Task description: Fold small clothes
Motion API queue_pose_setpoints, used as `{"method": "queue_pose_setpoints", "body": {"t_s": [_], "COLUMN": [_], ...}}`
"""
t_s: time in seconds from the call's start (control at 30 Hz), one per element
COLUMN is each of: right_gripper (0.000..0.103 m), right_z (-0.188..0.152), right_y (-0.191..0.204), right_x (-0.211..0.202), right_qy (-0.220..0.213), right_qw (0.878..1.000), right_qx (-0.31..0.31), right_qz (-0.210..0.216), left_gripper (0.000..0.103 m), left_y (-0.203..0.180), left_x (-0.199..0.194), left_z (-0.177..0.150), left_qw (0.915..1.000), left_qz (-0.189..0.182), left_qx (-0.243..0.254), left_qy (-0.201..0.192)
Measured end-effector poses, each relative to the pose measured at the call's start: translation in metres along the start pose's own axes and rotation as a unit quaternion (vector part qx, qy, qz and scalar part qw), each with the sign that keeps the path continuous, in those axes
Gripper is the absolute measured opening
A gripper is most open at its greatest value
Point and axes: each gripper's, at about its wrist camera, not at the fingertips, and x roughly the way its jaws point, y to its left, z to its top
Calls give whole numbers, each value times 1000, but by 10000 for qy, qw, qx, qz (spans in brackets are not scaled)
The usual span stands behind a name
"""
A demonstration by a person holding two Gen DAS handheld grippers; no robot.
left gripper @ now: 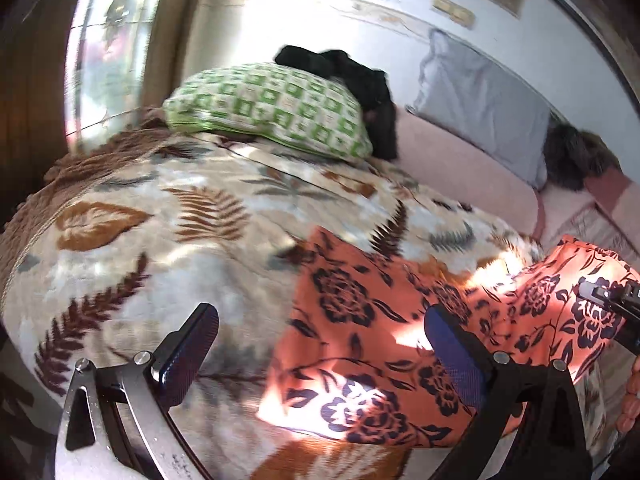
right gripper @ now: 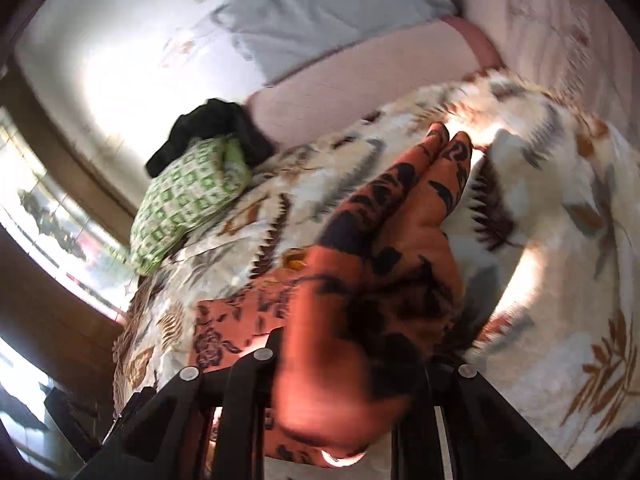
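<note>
An orange garment with a black flower print [left gripper: 348,292] lies on the leaf-patterned blanket [left gripper: 160,220]. Its right part is lifted off the bed. In the left wrist view my left gripper [left gripper: 320,316] hovers open and wide above the garment's left edge, with nothing between its blue pads. At that view's right edge the right gripper [left gripper: 612,300] shows against the raised cloth. In the right wrist view the orange garment [right gripper: 392,240] is bunched and hangs forward from my right gripper [right gripper: 348,360], which is shut on it. The cloth hides the fingertips.
A green-checked pillow [left gripper: 272,108] with a black garment [left gripper: 360,80] behind it lies at the head of the bed. A grey pillow [left gripper: 480,108] leans on the wall above pink bedding [left gripper: 460,168]. A bright window [left gripper: 104,40] is on the left.
</note>
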Motion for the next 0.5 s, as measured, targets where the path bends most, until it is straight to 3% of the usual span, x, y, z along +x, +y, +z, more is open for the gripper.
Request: {"method": "queue_pose_setpoints", "body": {"t_s": [0.1,0.17,0.27,0.3,0.33,0.37,0.5], "right_gripper": [21,21,22,22,23,22,22], "right_z": [-14,-40,-101,-121,-135,-137,-108], "right_y": [90,133,165,164,158,161,176], "right_x": [16,48,127,155,169,166,148], "right_qy": [104,405,1362,1775,1892,1687,1520], "right_qw": [9948,9890,9737,9677,9661,9687,9743], "right_qx": [-1003,-1413,-1820,-1788,-1758,-1818,-1661], "right_qz": [136,175,135,35,-9,-64,58], "left_gripper": [103,103,103,103,103,102,103], "left_y": [47,66,79,82,85,87,90], "left_x": [-8,-2,9,11,11,10,10], "left_z": [-2,-10,-22,-24,-25,-26,-25], "left_qw": [9978,9965,9957,9957,9957,9956,9952], "left_qz": [344,438,530,483,466,484,383], "left_qx": [-532,-708,-760,-785,-796,-800,-905], "left_qy": [-201,-116,23,94,101,60,0]}}
